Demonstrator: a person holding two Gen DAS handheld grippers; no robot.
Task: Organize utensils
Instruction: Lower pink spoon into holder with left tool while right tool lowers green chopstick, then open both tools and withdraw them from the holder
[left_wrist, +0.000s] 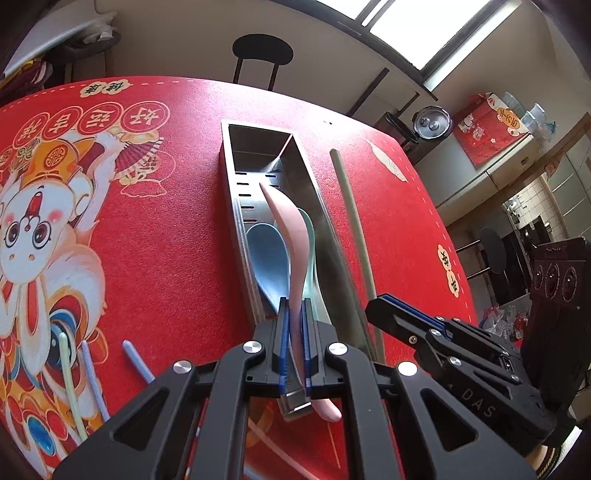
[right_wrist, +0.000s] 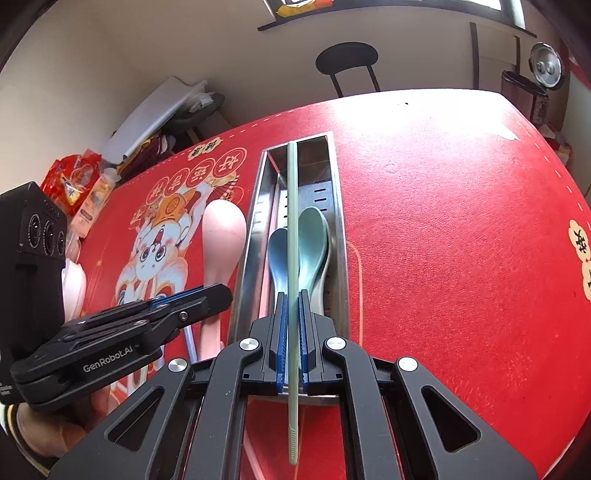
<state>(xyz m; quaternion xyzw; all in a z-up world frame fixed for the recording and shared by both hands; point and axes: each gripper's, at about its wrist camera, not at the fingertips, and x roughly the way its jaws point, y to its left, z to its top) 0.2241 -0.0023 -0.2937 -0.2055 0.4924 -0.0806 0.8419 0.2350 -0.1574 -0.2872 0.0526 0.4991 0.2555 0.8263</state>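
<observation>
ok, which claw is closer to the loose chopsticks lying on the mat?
Left. The left claw, shut on the pink spoon, is on the loose chopsticks' side of the metal tray. The right claw, shut on a green chopstick, is above the tray, farther off.

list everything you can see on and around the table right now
metal utensil tray: 1, silver, middle of the table
spoons in tray: 2, blue and teal, lying side by side
pink spoon: 1, held over the tray
green chopstick: 1, held over the tray
loose chopsticks: at least 3, green and blue, on the cloth
tablecloth: 1, red, rabbit print
chair: 1, black, far side
left gripper: shut on pink spoon
right gripper: shut on green chopstick
</observation>
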